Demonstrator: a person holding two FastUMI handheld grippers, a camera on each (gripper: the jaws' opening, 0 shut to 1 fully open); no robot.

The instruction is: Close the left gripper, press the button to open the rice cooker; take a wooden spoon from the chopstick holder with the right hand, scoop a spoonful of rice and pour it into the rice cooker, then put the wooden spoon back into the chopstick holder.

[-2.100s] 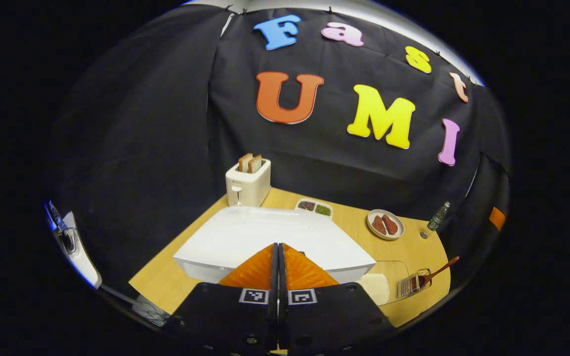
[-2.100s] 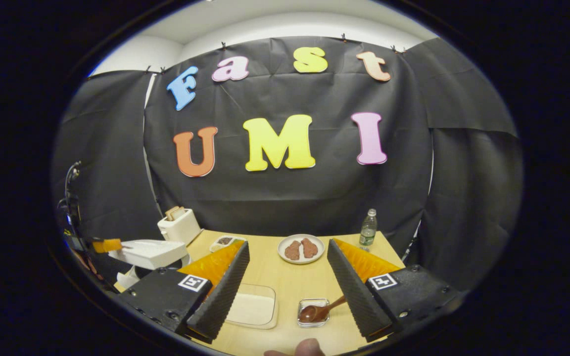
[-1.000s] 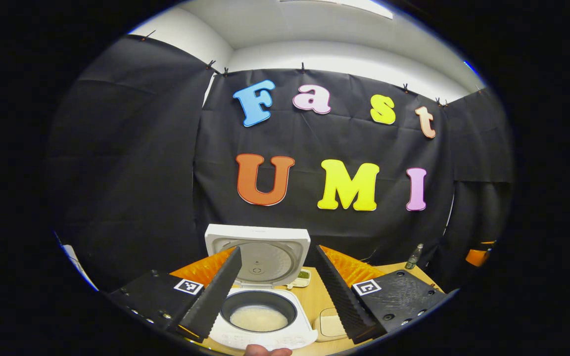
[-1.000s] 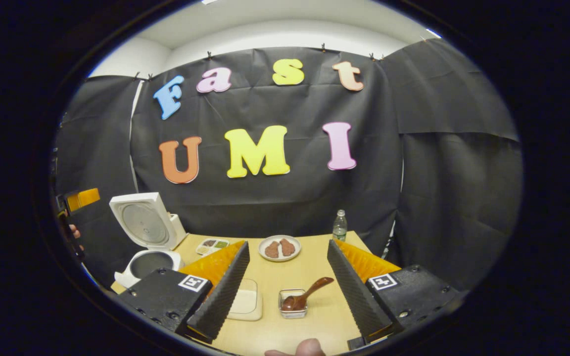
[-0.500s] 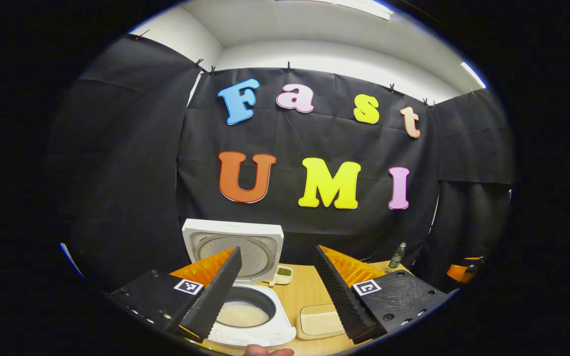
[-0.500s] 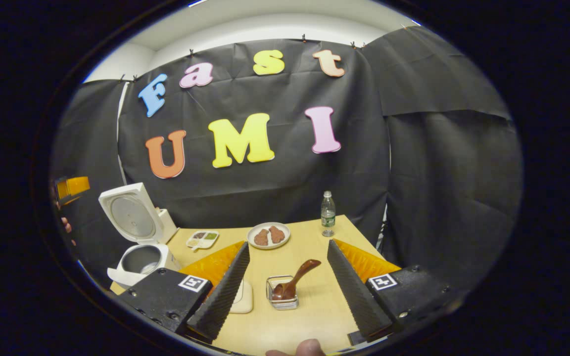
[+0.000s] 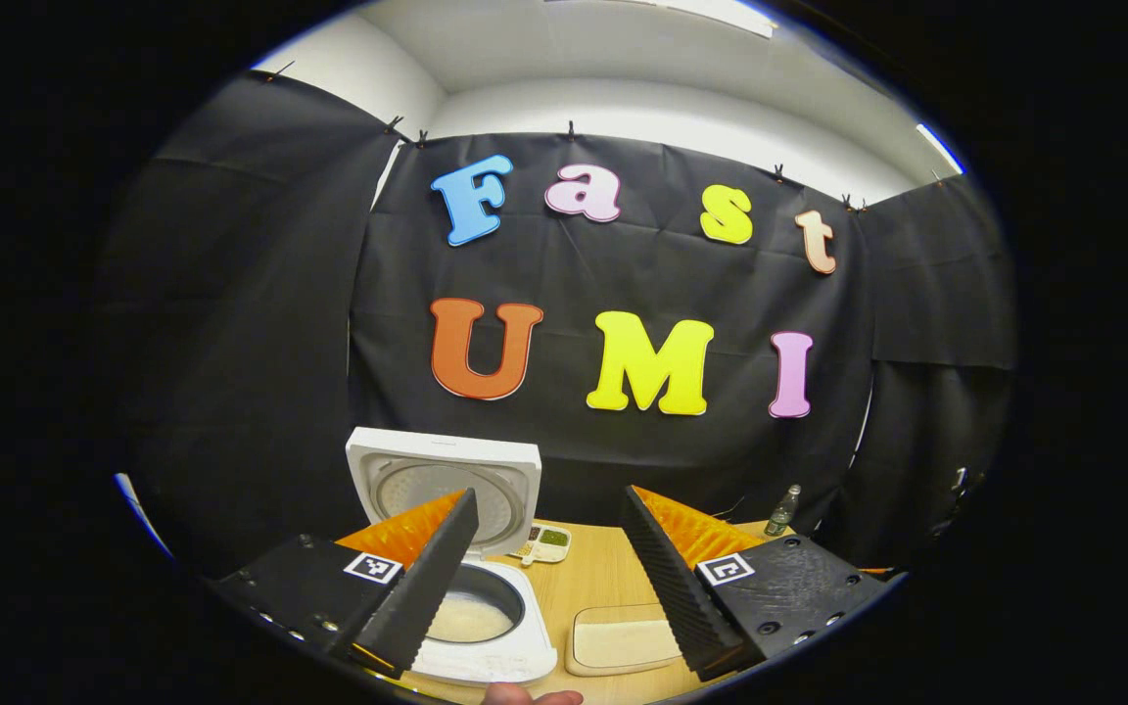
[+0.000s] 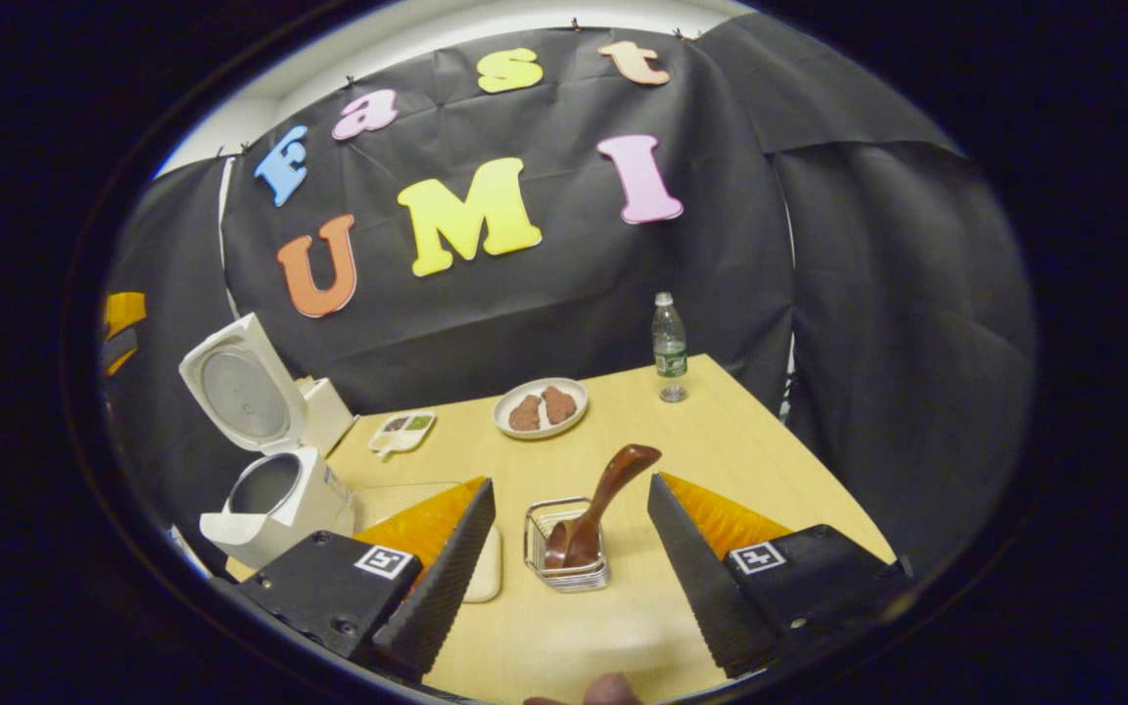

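A light wooden bench [image 8: 721,431] stands in front of black cloth walls. In the right gripper view, the white rice cooker [image 8: 275,499] sits at the bench's left edge with its lid [image 8: 231,382] raised upright. The left gripper view looks into the cooker's dark inner pot [image 7: 476,612], where pale rice lies at the bottom.

Just right of the cooker is a shallow tray of white rice [image 7: 623,641]; in the right gripper view it is partly hidden behind one finger. That view also shows a white plate with two brown pieces of food [image 8: 540,407] and a small divided dish [image 8: 403,431] toward the back, and a clear water bottle [image 8: 668,345] near the far right corner, with bare bench around it.

The wire chopstick holder [image 8: 564,548] stands near the front, holding the brown wooden spoon [image 8: 603,499], bowl down and handle leaning up to the right.

The right gripper [image 8: 569,573] is spread wide and holds nothing, the holder and spoon lying between and beyond its fingers, untouched. The left gripper [image 7: 549,578] is also spread wide and holds nothing, above the cooker and tray.
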